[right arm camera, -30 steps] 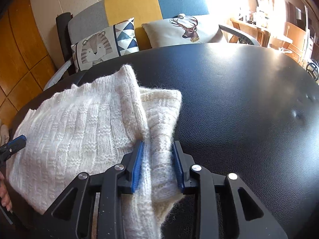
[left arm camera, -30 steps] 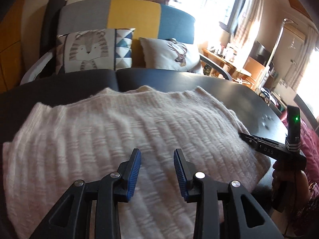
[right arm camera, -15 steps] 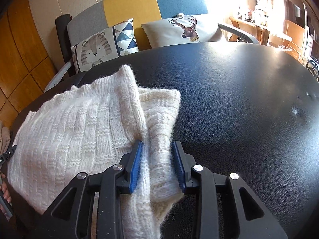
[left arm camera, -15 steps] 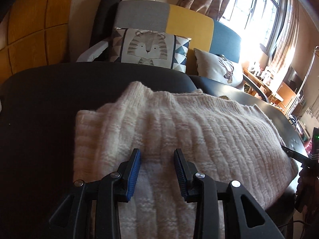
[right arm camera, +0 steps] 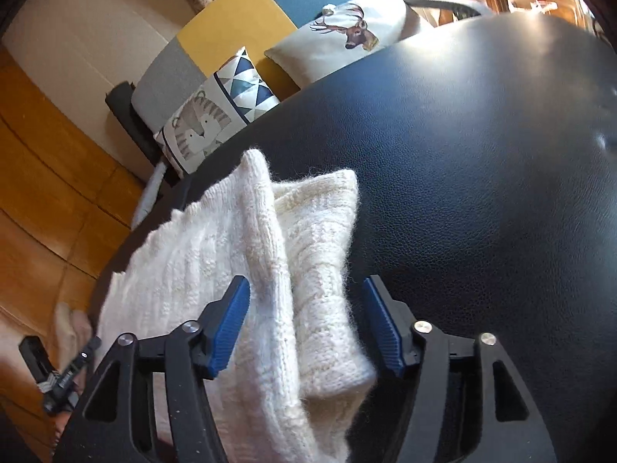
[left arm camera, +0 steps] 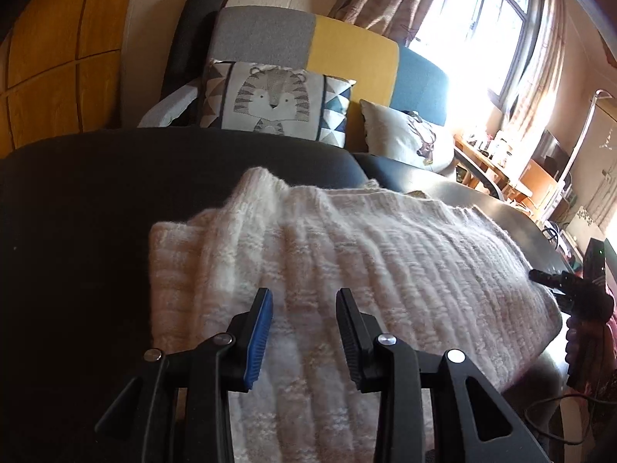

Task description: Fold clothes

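the cream knit sweater [right arm camera: 231, 270] lies folded on the black table [right arm camera: 482, 193]. the right tool [right arm camera: 306, 320] is opening, its folded edge loose between the pads. the left tool [left arm camera: 302, 332] hovers over it, spread, gripping nothing.

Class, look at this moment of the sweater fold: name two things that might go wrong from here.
1. The right tool is opening with the folded sweater edge between its pads; the fluffy knit might snag and lift.
2. The sweater's corner lies near the black table edge and might slide off.
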Available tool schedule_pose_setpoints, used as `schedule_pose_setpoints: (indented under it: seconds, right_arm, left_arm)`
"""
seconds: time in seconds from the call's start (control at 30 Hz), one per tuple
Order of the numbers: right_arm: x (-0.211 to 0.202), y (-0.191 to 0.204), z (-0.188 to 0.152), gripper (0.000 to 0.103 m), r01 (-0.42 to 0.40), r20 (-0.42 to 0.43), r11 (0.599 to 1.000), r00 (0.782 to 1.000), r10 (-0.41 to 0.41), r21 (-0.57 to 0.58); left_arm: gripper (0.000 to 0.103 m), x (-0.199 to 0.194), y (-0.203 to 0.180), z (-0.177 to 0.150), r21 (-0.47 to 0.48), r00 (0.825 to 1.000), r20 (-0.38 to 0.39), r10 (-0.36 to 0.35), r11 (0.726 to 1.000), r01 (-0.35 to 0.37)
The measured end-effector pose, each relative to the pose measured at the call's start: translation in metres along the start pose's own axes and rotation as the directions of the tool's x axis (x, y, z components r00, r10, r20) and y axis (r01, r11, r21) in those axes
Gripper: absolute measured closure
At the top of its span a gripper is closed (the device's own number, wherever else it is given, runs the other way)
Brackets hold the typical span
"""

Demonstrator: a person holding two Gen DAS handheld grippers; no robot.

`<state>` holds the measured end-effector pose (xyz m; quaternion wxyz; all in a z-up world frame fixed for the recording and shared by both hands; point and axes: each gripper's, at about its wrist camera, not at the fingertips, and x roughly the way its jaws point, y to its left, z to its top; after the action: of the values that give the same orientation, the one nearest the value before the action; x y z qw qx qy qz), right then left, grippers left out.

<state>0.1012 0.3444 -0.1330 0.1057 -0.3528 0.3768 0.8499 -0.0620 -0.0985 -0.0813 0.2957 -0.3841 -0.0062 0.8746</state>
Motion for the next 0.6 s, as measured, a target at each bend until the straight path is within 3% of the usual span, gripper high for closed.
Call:
schedule_pose_setpoints:
  seconds: [0.17, 0.27, 0.33, 0.47, 0.6]
  right_arm:
    - [0.01, 0.016, 0.002, 0.031, -0.017, -0.086, 0.997, 0.996, 0.01, -0.079]
    - [0.019, 0.031, -0.003, 0.031, 0.031, -0.1, 0.988, 0.994, -0.047, -0.153]
    - [0.023, 0.041, -0.005, 0.039, 0.073, -0.102, 0.977, 0.99, -0.094, -0.199]
    - [0.026, 0.047, -0.005, 0.077, 0.082, -0.103, 0.978, 0.989, -0.103, -0.193]
    - [0.02, 0.048, -0.002, 0.081, 0.083, -0.09, 0.982, 0.991, -0.099, -0.173]
  left_arm:
    - [0.069, 0.011, -0.048, 0.012, 0.082, 0.996, -0.003, -0.084, 0.993, 0.084]
    - [0.068, 0.025, -0.08, 0.016, 0.13, 0.993, -0.027, -0.114, 0.985, 0.117]
    - [0.068, 0.033, -0.1, 0.018, 0.173, 0.992, -0.035, -0.123, 0.977, 0.127]
    - [0.068, 0.05, -0.124, 0.015, 0.216, 0.989, -0.071, -0.131, 0.966, 0.144]
    - [0.068, 0.056, -0.125, 0.003, 0.23, 0.989, -0.07, -0.133, 0.962, 0.146]
